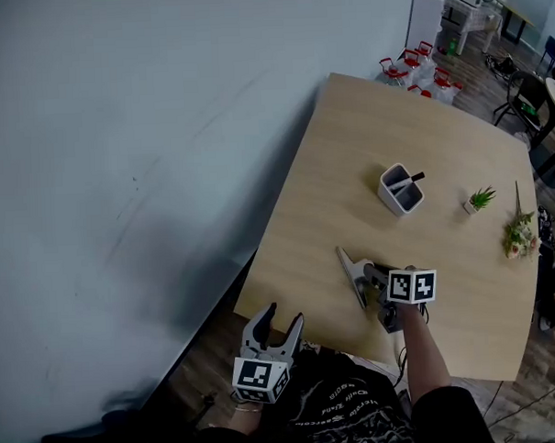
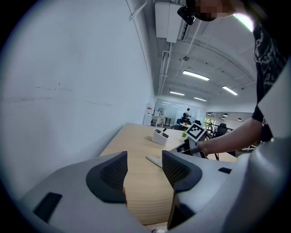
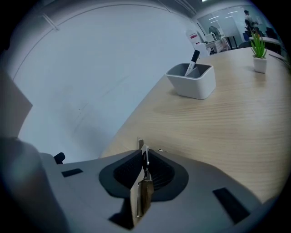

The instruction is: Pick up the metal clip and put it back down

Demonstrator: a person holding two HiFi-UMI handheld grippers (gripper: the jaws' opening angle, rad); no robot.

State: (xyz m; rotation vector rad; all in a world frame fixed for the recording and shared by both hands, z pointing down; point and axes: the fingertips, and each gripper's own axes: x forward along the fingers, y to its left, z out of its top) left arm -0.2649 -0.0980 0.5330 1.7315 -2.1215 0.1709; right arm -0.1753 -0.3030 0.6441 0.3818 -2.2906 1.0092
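Here, a white pen holder holding a black pen stands mid-frame on the wooden surface, with a potted plant to its right. Below, the right gripper has its jaws clenched on the metal clip. The left gripper has its jaws gaping, empty.

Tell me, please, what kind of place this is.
Most likely an open-plan office. A light wooden table carries a white pen holder and a small potted plant, and long strip lights run along the ceiling of a large room.
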